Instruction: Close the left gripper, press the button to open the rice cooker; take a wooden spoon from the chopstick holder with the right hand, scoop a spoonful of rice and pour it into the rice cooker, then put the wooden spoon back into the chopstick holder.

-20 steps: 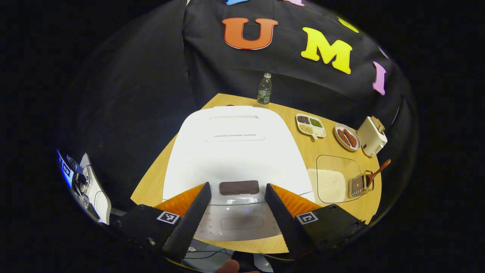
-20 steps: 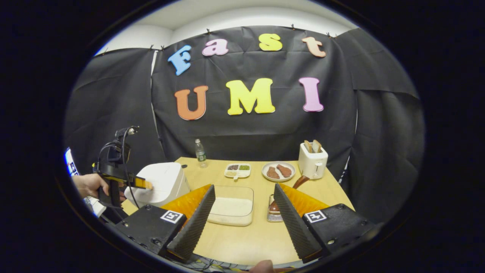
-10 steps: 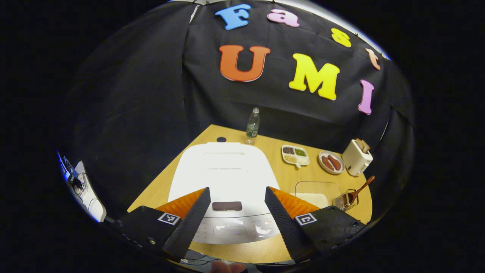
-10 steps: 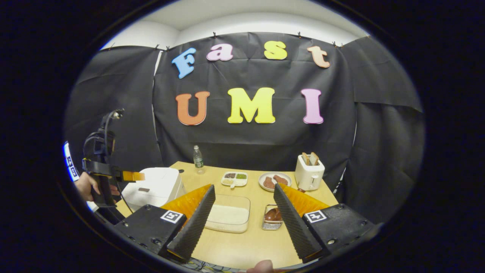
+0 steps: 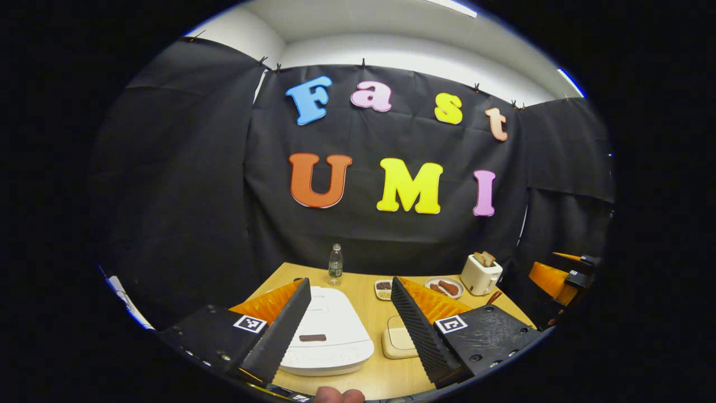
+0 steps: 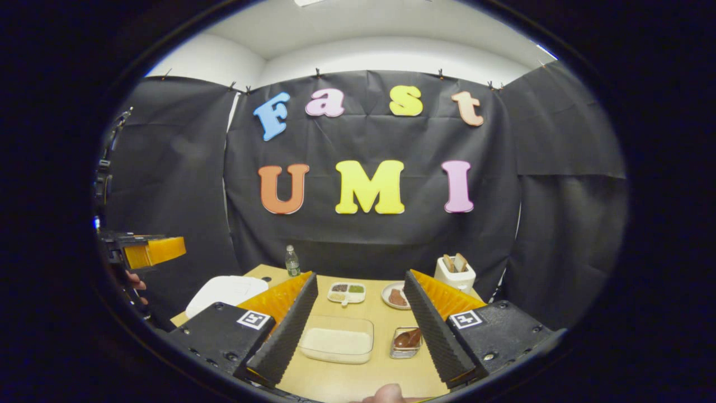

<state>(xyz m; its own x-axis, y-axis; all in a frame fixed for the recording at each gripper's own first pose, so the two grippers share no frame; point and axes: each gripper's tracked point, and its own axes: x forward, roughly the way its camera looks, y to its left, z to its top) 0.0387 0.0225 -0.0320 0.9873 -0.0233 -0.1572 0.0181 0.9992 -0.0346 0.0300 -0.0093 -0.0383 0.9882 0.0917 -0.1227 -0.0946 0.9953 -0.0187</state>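
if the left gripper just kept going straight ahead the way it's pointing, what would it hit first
Probably nothing on the table. The left gripper, open, points level, above the rice cooker and roughly toward the water bottle. It likely passes over both and meets the black cloth wall; depth is unclear.

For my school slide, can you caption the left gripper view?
Open left gripper raised above a closed white rice cooker.

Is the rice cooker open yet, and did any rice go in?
Not yet. The rice cooker has its lid down, and no step looks done. Nothing is in hand: the left gripper is open above the table, not closed for pressing, and the right gripper is open and holds nothing. The wooden spoon sits in the chopstick holder, beside the rice dish. All steps remain.
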